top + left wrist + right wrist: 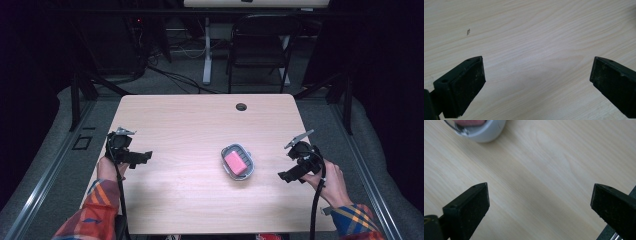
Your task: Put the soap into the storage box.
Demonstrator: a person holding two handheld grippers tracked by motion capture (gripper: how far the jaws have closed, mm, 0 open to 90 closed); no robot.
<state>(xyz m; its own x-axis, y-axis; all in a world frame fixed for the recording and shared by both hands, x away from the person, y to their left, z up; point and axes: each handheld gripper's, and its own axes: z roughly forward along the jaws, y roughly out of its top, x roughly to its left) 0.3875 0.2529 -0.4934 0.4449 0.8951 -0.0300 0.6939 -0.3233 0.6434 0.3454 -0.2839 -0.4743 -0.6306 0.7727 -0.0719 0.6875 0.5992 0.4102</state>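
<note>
A pink soap bar (236,162) lies in a grey oval dish (248,170) right of the table's middle. The dish's rim (484,135) and a sliver of the pink soap (470,122) show at the top left of the right gripper view. My left gripper (142,157) hovers near the table's left edge, open, with bare wood between its jaws (537,75). My right gripper (286,176) sits to the right of the dish, apart from it, and is open with nothing between its jaws (540,202).
The light wooden table (190,130) has a round cable hole (241,106) near its far edge. A small dark speck (468,31) marks the wood. Behind the table stand a black folding chair (260,47) and a white desk leg (207,50).
</note>
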